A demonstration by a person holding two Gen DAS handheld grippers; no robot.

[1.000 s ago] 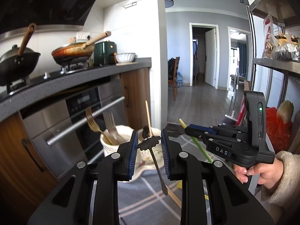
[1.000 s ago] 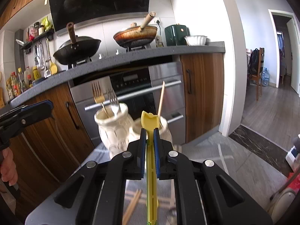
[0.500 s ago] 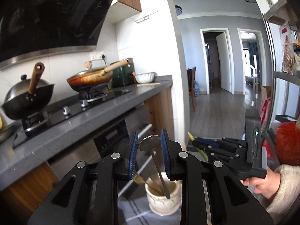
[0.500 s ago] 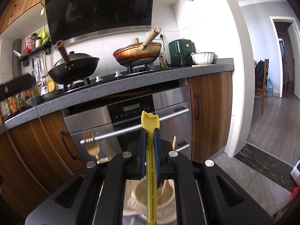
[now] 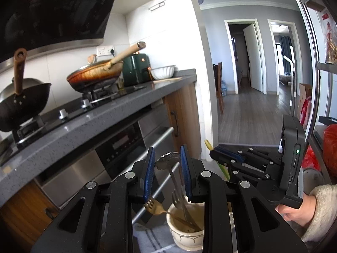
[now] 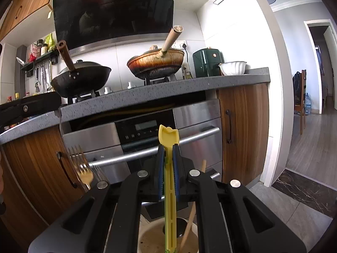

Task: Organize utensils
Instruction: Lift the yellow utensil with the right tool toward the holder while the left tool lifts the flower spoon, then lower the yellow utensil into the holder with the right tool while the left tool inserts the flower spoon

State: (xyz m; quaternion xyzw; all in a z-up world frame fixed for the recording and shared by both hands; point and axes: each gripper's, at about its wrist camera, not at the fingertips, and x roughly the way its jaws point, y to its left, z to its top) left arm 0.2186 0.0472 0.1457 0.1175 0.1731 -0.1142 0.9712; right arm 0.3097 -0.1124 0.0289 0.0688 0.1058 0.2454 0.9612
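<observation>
Below the left gripper, pinching a metal spoon whose handle hangs over a white crock of forks, and below the right gripper, clamping a yellow utensil over another crock: lower straight, then release.

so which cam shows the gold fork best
The left wrist view: the gold fork is sharp, tines up, its handle running down into the white holder. The right wrist view catches only its blurred tines, with the handle hidden behind the right gripper.
</observation>
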